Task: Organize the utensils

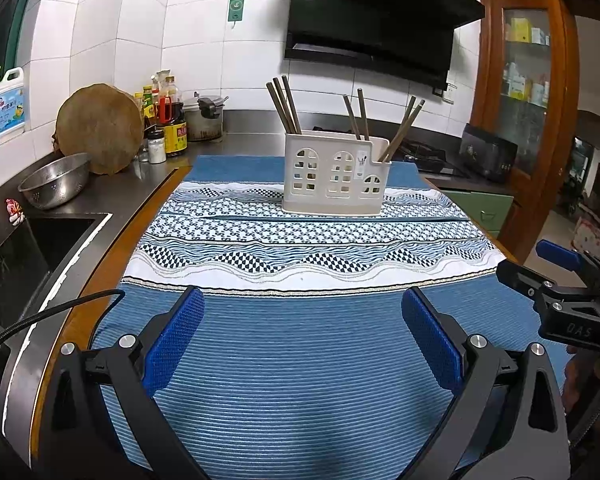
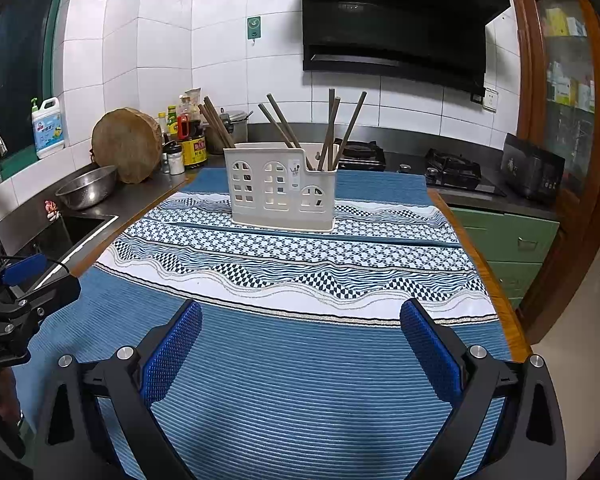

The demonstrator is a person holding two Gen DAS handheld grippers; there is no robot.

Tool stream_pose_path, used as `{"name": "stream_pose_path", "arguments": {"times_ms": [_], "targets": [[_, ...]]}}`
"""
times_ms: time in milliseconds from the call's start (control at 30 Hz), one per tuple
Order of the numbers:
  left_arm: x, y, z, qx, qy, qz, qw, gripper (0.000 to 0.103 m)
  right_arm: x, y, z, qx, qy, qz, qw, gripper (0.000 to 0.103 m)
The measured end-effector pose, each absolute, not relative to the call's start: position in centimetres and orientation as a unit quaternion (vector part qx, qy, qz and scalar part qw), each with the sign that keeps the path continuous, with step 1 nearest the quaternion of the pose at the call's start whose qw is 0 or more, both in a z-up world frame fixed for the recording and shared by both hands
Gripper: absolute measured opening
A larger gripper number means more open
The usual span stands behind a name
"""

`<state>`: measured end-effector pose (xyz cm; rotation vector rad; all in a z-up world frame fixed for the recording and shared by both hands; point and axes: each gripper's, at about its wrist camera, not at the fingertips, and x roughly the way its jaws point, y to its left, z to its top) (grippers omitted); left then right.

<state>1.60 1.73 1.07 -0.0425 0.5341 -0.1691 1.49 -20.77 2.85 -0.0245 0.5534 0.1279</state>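
A cream utensil holder (image 1: 334,172) with window cut-outs stands on the far part of the blue patterned cloth (image 1: 300,344); it also shows in the right wrist view (image 2: 282,186). Several brown chopsticks (image 1: 286,106) stand upright in its compartments, also seen in the right wrist view (image 2: 334,130). My left gripper (image 1: 302,312) is open and empty above the near blue stripe, well short of the holder. My right gripper (image 2: 300,324) is open and empty too, beside the left one. Each gripper shows at the edge of the other's view.
A sink (image 1: 28,248) and a steel colander (image 1: 56,180) lie to the left. A round wooden board (image 1: 100,128) and sauce bottles (image 1: 172,120) stand by the tiled wall. A gas stove (image 2: 456,172) and a black appliance (image 2: 532,172) are at the right.
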Motion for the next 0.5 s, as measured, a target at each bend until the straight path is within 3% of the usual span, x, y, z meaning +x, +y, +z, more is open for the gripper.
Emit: {"name": "stream_pose_path", "arguments": {"times_ms": [500], "targets": [[1.75,1.6,0.94,-0.017,0.265,-0.083,0.961,0.098,1.6,-20.72,2.64,-0.012,0.273,0.064,0.96,0.096]]}}
